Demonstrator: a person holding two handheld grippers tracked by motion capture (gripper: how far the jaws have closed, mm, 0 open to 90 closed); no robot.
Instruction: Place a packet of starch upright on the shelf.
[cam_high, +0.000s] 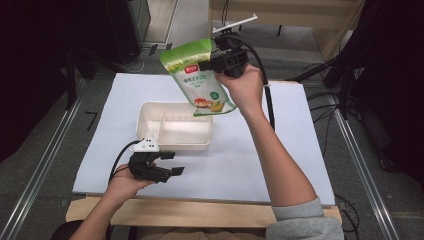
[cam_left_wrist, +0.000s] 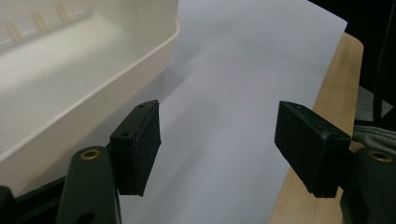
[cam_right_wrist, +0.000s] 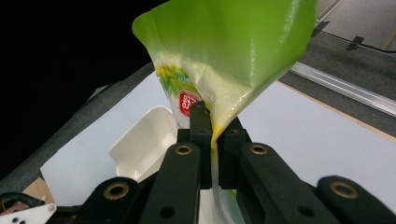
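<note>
A green and white food pouch (cam_high: 200, 75) hangs tilted in the air above the far side of a cream two-compartment tray (cam_high: 150, 114). My right gripper (cam_high: 215, 64) is shut on the pouch's upper edge; in the right gripper view the pouch (cam_right_wrist: 224, 60) is pinched between the black jaws at my right gripper (cam_right_wrist: 211, 130). My left gripper (cam_high: 172, 163) rests low over the white sheet just in front of the tray's near wall. Its jaws stand wide apart with nothing between them, as my left gripper (cam_left_wrist: 217, 144) shows beside the tray (cam_left_wrist: 84, 93).
A white sheet (cam_high: 260, 150) covers the table, with a wooden strip (cam_high: 200, 212) along the near edge. Metal rails (cam_high: 40, 165) run down both sides. Cables (cam_high: 320, 100) and dark stands sit at the far right, off the sheet.
</note>
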